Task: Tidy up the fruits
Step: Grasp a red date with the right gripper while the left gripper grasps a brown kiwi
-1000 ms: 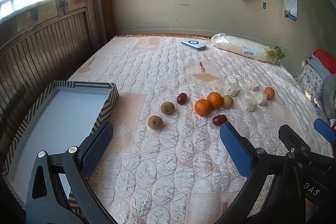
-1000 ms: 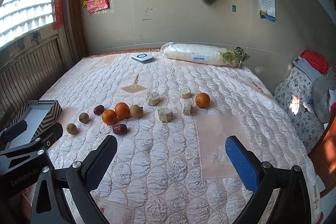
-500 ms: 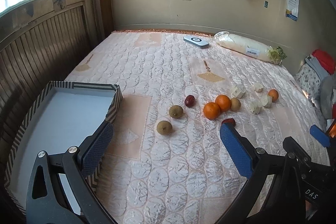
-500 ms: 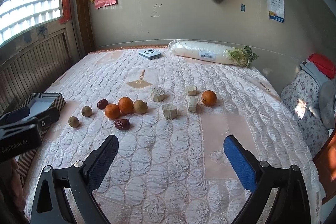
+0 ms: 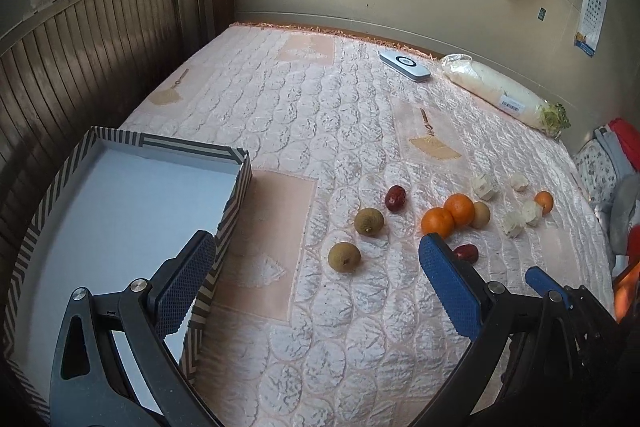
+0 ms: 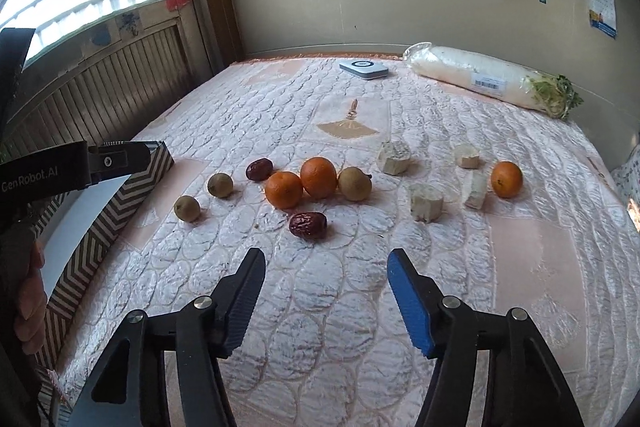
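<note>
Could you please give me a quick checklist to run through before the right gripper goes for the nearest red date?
1. Right gripper empty: ok, jaws closing, nothing between them.
2. Nearest red date free of neighbours: ok, lies apart from the two touching oranges.
3. Gripper lined up with date: ok, it sits just ahead of the fingertips.
4. Striped box empty: ok.
5. Left gripper open, clear of path: ok.
6. Date's firmness: cannot tell.
</note>
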Motion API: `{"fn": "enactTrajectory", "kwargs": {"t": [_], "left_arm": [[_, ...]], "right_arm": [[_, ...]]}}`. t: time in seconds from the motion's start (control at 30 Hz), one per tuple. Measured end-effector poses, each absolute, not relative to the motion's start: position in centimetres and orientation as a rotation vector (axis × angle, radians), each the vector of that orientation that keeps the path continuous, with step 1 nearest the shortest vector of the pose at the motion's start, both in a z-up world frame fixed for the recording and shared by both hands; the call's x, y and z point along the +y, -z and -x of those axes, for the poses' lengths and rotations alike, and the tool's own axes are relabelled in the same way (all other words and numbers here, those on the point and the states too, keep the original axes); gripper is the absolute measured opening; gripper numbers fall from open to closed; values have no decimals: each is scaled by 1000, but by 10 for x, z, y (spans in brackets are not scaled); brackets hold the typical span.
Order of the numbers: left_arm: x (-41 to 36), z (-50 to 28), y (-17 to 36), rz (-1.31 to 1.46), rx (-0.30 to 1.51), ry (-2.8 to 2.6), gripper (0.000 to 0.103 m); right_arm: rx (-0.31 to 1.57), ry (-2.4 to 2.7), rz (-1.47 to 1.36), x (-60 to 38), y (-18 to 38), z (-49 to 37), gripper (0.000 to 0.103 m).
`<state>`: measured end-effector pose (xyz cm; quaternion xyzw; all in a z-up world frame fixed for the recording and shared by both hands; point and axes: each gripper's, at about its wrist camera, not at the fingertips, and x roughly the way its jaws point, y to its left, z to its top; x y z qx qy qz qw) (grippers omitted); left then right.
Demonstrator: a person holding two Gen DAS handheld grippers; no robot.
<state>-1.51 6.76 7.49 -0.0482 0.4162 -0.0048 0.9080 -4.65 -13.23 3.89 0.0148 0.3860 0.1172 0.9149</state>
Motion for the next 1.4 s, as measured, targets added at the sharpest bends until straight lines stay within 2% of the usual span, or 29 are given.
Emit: {"fn": "enactTrajectory", "kwargs": {"t": [0.17,0.23,0.37,0.4,0.43,0.5,0.97,1.07,1.13,1.2,1.23,1.27,1.4], "left_arm": [[67,10,-67,71,888,19,102],[66,8,-64,71,900,29,102],[66,4,-60,60,917,30,102],[66,4,-60,58,918,30,102],[66,3,-59,52,923,30,102],[64,3,-57,38,931,43,102],[42,-5,-29,-88,979,123,100],[40,-8,-23,-90,989,138,83],[40,-10,-19,-85,1004,140,54],[44,-13,-14,-56,1016,142,39],[45,-13,-14,-58,1004,136,28],[46,-14,-13,-52,1012,136,25],[52,-10,-17,-19,993,142,25]], "right_arm": [[827,-261,-13,-124,-28,24,58],[839,-263,-4,-123,-24,17,52],[856,-281,10,-118,-20,3,48],[862,-283,27,-115,-19,0,45],[869,-284,41,-113,-17,-2,36],[887,-291,57,-109,-13,-5,26],[851,-247,29,-132,-25,8,26],[849,-242,24,-134,-25,8,26],[846,-244,24,-133,-26,9,26],[843,-246,23,-133,-27,10,26],[842,-246,22,-132,-28,11,26],[841,-247,20,-132,-28,12,26],[836,-248,22,-130,-30,17,26]]}}
